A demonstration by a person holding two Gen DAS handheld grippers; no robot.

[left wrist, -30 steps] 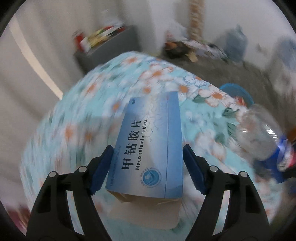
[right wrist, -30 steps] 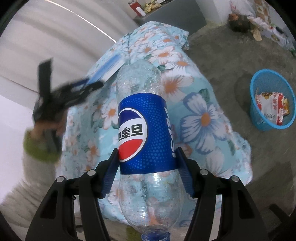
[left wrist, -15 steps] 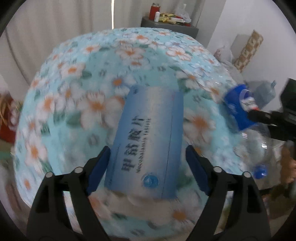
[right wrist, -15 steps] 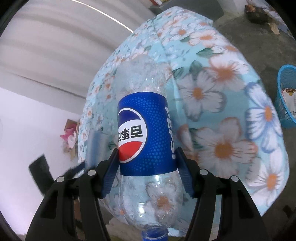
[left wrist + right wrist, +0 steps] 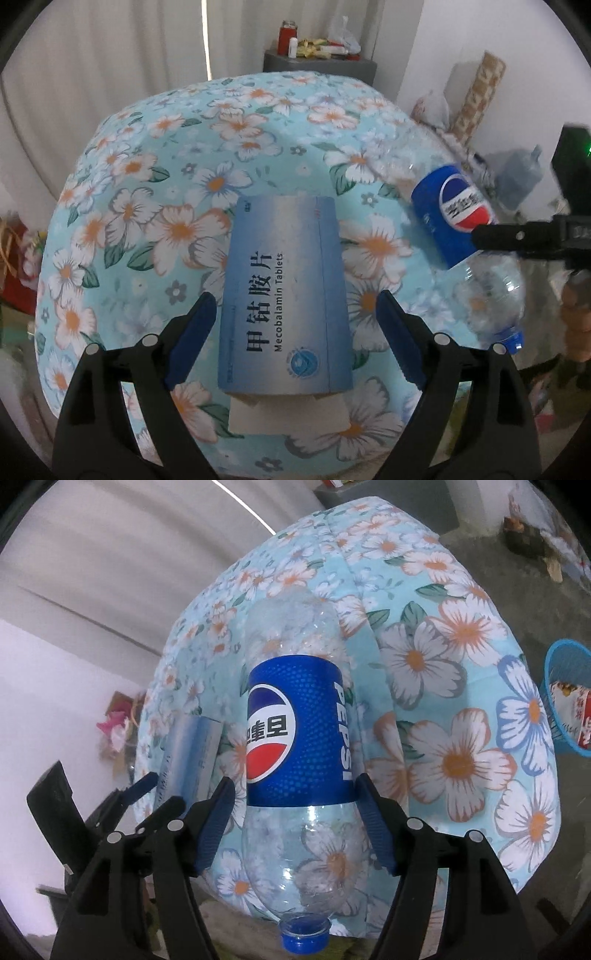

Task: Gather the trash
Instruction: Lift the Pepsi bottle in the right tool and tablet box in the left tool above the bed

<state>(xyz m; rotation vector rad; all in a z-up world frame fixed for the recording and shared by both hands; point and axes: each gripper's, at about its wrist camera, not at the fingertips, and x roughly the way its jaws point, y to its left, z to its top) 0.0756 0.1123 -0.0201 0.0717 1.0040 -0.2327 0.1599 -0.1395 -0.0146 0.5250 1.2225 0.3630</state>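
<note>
A blue-and-white tablet box point(image 5: 284, 291) lies flat on the flowered tablecloth point(image 5: 184, 184), its end flap hanging open toward me. My left gripper point(image 5: 295, 306) straddles it, open, with a gap at each pad. An empty Pepsi bottle point(image 5: 295, 731), cap toward the camera, lies between the fingers of my right gripper point(image 5: 294, 786). Those jaws are opening and the left pad stands clear of the label. In the left wrist view the bottle point(image 5: 450, 218) rests at the table's right edge. In the right wrist view the box point(image 5: 188, 753) shows to the left of the bottle.
A blue basket point(image 5: 565, 664) holding a snack wrapper stands on the floor right of the table. Behind the table is a grey cabinet point(image 5: 317, 68) with a red can and clutter. A water jug point(image 5: 521, 177) and a cardboard roll point(image 5: 480, 99) stand by the right wall.
The left gripper swung across the table, set the box flat on the cloth and spread off it. The right gripper carried the bottle away from the basket toward the box, and its pads widened.
</note>
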